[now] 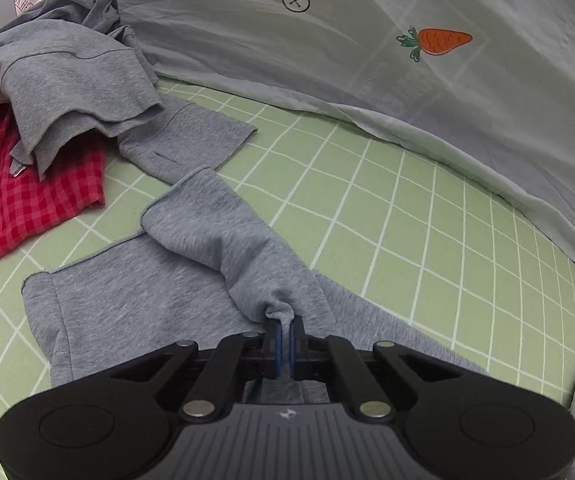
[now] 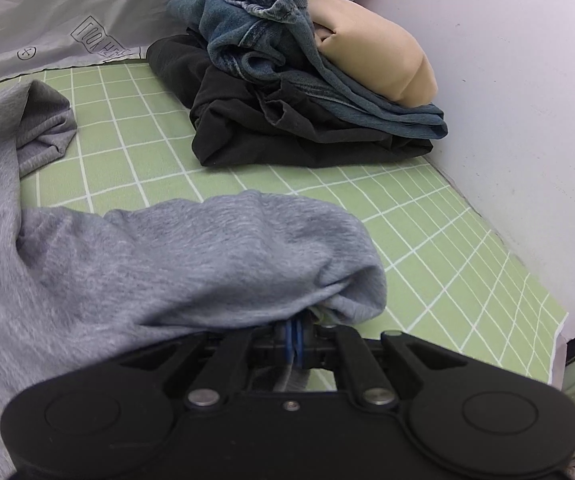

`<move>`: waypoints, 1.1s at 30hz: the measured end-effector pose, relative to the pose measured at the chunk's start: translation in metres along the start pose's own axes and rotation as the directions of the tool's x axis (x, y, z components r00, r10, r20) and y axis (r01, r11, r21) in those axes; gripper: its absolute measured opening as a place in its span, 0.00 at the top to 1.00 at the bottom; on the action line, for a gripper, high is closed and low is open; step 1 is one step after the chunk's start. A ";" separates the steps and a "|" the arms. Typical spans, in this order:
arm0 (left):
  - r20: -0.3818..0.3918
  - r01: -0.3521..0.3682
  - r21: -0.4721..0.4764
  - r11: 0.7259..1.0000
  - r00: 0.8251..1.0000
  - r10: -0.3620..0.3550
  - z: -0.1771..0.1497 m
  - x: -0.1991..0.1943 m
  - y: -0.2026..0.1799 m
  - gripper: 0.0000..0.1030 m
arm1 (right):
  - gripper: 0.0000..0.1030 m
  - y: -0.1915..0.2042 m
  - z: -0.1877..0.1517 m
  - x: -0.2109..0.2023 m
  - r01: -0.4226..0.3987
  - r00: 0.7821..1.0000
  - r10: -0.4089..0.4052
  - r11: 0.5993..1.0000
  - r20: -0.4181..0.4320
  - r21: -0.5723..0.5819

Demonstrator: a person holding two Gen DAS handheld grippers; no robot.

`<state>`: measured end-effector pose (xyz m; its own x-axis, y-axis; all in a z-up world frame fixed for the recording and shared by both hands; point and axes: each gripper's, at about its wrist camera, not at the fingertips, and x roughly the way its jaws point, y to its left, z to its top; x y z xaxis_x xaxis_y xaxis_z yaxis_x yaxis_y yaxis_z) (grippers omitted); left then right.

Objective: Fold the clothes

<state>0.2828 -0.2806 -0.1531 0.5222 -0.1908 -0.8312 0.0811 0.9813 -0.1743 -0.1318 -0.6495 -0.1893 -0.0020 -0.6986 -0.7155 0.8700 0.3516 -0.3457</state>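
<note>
The left tool (image 1: 283,326) is pinched tight on a bunched fold of the grey garment (image 1: 135,308), which lies spread on the green checked bed sheet (image 1: 407,208). The right tool (image 2: 296,330) is clamped on another gathered edge of it. Both grips look shallow: a hard pull could slip the cloth free or drag the red checked cloth (image 1: 27,200) along.

Clothes spread over the bed sheet (image 1: 407,220), piles at both ends

One garment (image 1: 147,312) lies across the sheet's near middle; a checked cloth (image 1: 27,208) sits left under another heap (image 1: 71,80). At right, a stacked pile (image 2: 299,92) rests against the wall (image 2: 527,100); a duvet (image 1: 367,40) lies behind.
</note>
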 end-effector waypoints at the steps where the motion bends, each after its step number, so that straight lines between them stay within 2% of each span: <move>1: 0.016 0.010 -0.015 1.000 1.000 -0.009 0.005 -0.004 -0.002 0.98 | 0.95 0.001 0.005 0.002 -0.018 1.000 0.018 1.000 -0.003 0.001; 5: 0.111 0.049 -0.035 0.998 0.993 -0.045 0.018 -0.045 0.003 0.98 | 0.98 -0.013 0.015 -0.014 -0.108 0.994 0.101 0.982 0.050 0.155; 7: 0.165 0.048 -0.036 0.998 0.985 -0.041 0.018 -0.074 0.018 0.98 | 0.98 -0.016 0.013 -0.028 -0.091 0.992 0.077 0.983 0.097 0.159; 11: 0.270 0.033 -0.138 0.990 0.963 0.006 0.000 -0.145 0.081 0.98 | 0.98 -0.036 -0.003 -0.045 -0.092 0.991 0.070 0.976 0.117 0.198; 14: 0.302 -0.005 -0.223 0.975 0.950 0.074 -0.027 -0.188 0.133 0.98 | 0.98 -0.054 -0.023 -0.051 -0.098 0.992 0.078 0.970 0.098 0.224; 17: 0.268 -0.069 -0.291 0.954 0.952 0.150 -0.077 -0.208 0.176 0.98 | 0.98 -0.068 -0.047 -0.053 -0.109 0.993 0.097 0.961 0.061 0.253; 20: 0.167 -0.143 -0.363 0.921 0.962 0.215 -0.133 -0.210 0.214 0.98 | 0.98 -0.071 -0.065 -0.058 -0.113 0.994 0.106 0.960 0.039 0.255; 23: 0.059 -0.189 -0.421 0.887 0.970 0.235 -0.181 -0.207 0.248 0.98 | 0.98 -0.073 -0.075 -0.067 -0.118 0.993 0.112 0.965 0.040 0.232; 26: 0.014 -0.191 -0.460 0.867 0.975 0.222 -0.210 -0.208 0.271 0.98 | 0.98 -0.074 -0.082 -0.074 -0.120 0.993 0.114 0.970 0.043 0.211; 28: 0.010 -0.182 -0.460 0.869 0.978 0.210 -0.222 -0.211 0.281 0.98 | 0.98 -0.075 -0.085 -0.078 -0.121 0.992 0.115 0.973 0.043 0.197; 31: -0.005 -0.194 -0.403 0.894 0.978 0.210 -0.225 -0.211 0.282 0.91 | 0.98 -0.072 -0.091 -0.086 -0.117 0.993 0.111 0.979 0.043 0.169; 33: 0.006 -0.199 -0.356 0.913 0.976 0.216 -0.225 -0.215 0.279 0.89 | 0.97 -0.069 -0.093 -0.091 -0.110 0.994 0.106 0.982 0.037 0.153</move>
<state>0.0022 0.0293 -0.1419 0.5328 0.0256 -0.8459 -0.3327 0.9254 -0.1816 -0.2377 -0.5524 -0.1565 0.1082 -0.6801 -0.7251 0.9301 0.3268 -0.1677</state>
